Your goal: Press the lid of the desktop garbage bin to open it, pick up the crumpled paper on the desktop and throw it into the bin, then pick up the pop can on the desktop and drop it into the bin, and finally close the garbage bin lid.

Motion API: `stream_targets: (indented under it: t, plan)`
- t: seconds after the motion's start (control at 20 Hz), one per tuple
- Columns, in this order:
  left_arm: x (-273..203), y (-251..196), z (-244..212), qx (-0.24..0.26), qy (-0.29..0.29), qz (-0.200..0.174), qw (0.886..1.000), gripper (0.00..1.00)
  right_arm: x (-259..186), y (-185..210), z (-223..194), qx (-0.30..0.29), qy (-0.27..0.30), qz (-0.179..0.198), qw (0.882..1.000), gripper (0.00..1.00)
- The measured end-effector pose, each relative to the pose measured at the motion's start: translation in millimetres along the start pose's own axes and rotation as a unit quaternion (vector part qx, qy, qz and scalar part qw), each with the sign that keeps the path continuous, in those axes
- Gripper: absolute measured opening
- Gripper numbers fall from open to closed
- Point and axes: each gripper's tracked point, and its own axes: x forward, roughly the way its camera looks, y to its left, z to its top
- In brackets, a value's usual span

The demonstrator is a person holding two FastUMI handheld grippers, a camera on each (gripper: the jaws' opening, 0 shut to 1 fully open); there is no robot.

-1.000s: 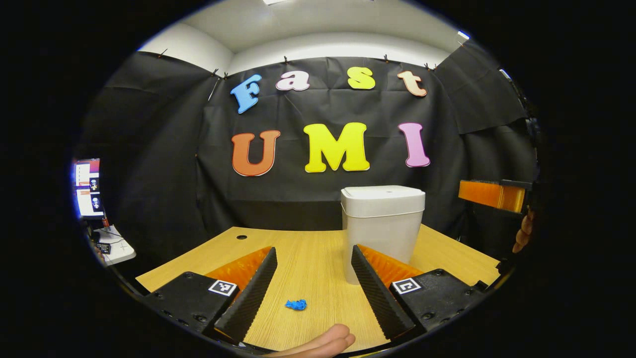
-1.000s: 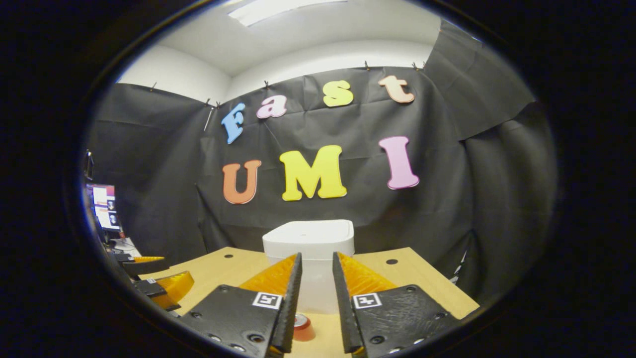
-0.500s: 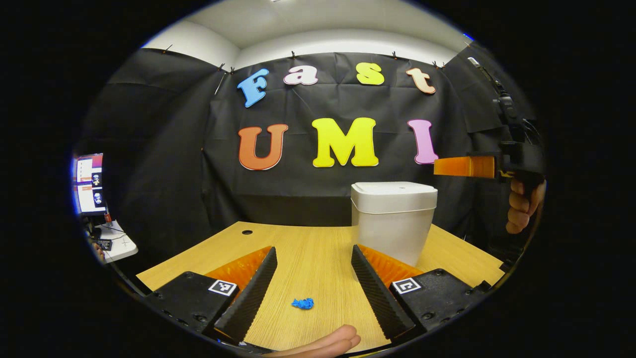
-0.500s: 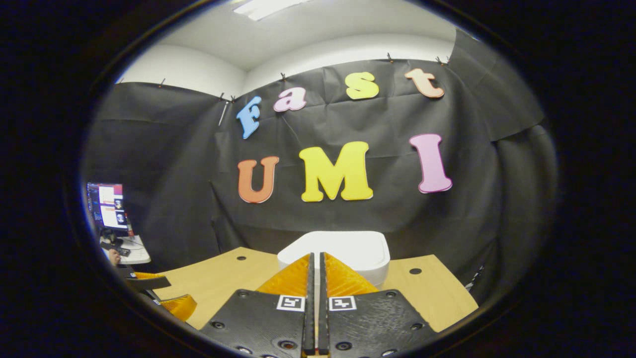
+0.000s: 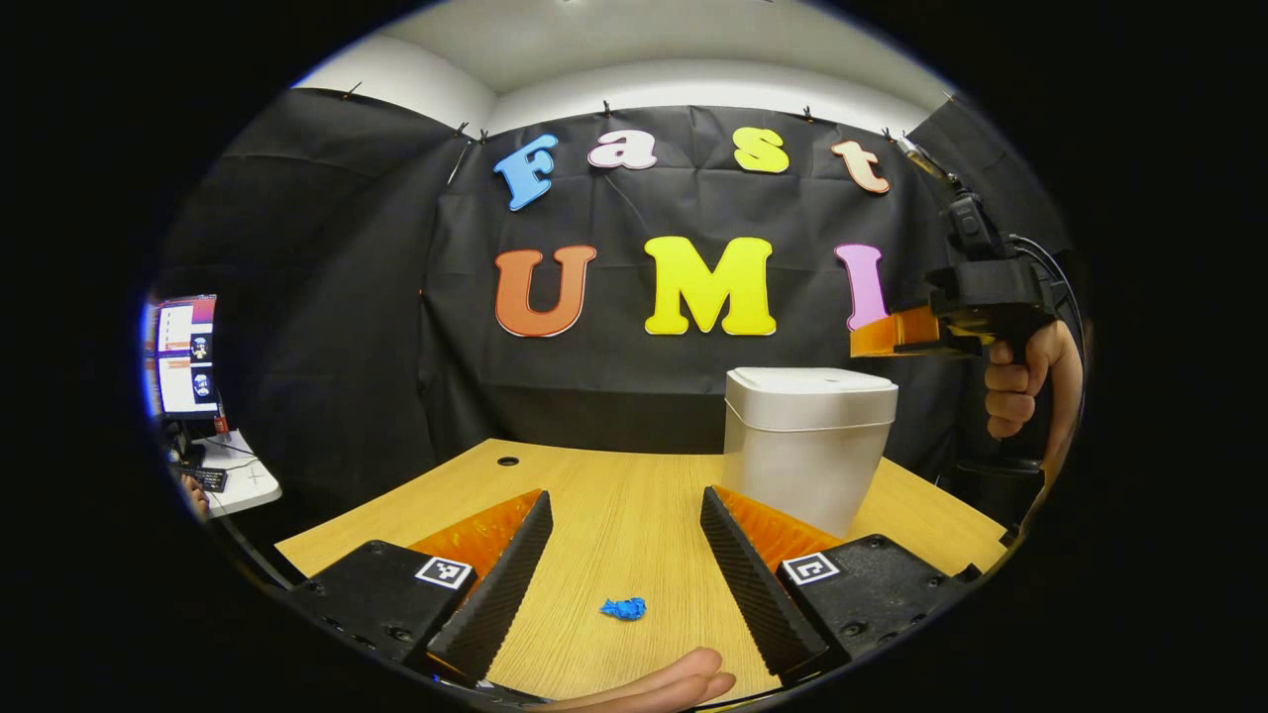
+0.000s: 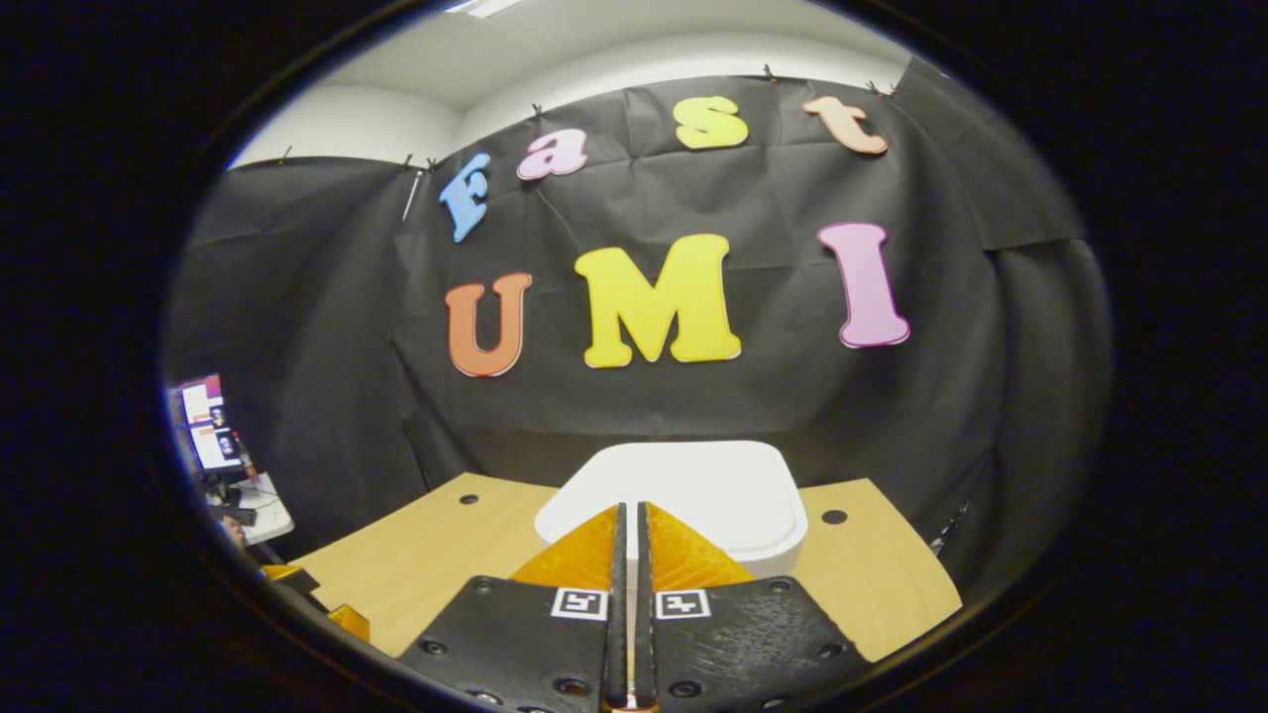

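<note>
The garbage bin (image 5: pixel 807 451) stands at centre right of the left gripper view, its lid (image 6: pixel 693 490) down and filling the lower middle of the right gripper view. We hold the right gripper (image 6: pixel 626 515) above that lid, fingers pressed together on nothing. We judge the press comes next: go straight down near the lid's front edge, firmly, then lift clear. The left gripper (image 5: pixel 626 520) waits spread wide over the desk (image 5: pixel 614 495), the crumpled paper (image 5: pixel 624 608) low between its fingers.

Wooden tabletop (image 5: pixel 634 495), cable hole (image 5: pixel 507 461) toward 11 o'clock. Lit monitor (image 5: pixel 183 356) at 9 o'clock, above a small white side table (image 5: pixel 243 483) carrying a keyboard (image 5: pixel 208 478).
</note>
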Motion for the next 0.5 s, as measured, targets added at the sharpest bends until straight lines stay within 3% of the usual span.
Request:
stream_targets:
  t: [0.2,0.3,0.5]
  plan:
    - [1.8,-1.9,-2.6,-0.003,0.004,-0.006,1.0,0.98,25.3,-17.1,-10.6,0.008,0.027,-0.039,0.999,0.03]
    - [2.9,-3.1,-3.2,-0.002,0.004,-0.008,1.0,0.98,33.6,-12.8,-18.7,0.016,0.042,-0.036,0.998,0.06]
    - [2.8,4.8,-2.1,0.013,0.0,0.005,1.0,0.97,35.7,-14.0,-23.9,0.02,0.042,-0.039,0.998,0.03]
